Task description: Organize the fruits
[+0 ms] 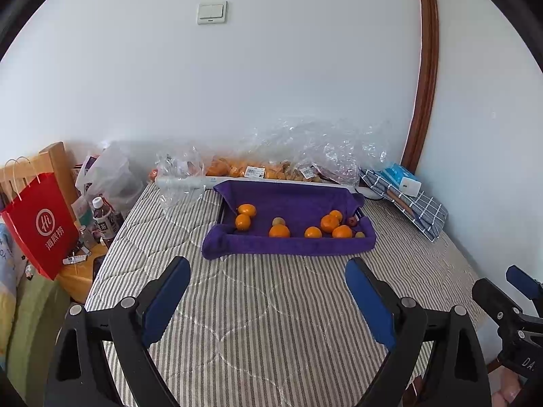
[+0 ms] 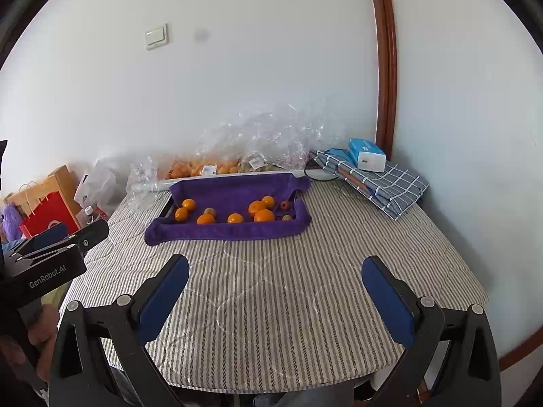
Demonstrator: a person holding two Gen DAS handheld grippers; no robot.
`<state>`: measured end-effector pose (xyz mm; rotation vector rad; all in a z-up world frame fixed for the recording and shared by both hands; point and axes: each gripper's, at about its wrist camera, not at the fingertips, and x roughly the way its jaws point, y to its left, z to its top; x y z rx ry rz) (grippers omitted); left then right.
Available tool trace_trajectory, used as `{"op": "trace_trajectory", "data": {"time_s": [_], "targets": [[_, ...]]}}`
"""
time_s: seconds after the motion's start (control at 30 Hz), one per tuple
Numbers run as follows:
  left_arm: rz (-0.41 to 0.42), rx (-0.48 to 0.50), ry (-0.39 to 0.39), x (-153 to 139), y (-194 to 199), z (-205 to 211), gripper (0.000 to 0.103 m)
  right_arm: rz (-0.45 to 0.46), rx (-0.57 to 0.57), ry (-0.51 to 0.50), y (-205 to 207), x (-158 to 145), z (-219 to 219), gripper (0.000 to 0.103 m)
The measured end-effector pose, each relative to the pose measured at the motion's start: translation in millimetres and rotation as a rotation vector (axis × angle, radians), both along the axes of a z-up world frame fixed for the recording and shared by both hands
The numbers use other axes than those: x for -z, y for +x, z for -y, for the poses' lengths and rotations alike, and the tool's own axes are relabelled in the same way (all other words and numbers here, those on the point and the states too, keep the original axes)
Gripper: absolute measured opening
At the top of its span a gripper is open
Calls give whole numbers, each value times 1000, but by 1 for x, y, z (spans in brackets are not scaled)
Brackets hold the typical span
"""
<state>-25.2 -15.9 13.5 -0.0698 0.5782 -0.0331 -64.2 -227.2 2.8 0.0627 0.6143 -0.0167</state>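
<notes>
Striped tabletop bare up to purple tray; plastic bags crowd behind, folded cloth right.

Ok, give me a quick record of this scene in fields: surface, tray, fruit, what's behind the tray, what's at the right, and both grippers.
surface: striped quilted cover
tray: lined with a purple towel, at the far middle of the surface
fruit: oranges and a few smaller greenish and red fruits, loose in the tray
behind tray: clear plastic bags holding more fruit, against the wall
right: checked cloth with a blue box on it
left gripper: open, empty, short of the tray
right gripper: open, empty, short of the tray
</notes>
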Motion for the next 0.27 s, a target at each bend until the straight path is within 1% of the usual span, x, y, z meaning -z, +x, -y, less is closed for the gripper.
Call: {"op": "trace_trajectory", "data": {"time_s": [0.27], "targets": [[4, 4, -1, 0, 0, 0, 93, 2, -3, 6, -2, 1, 0, 101]]}}
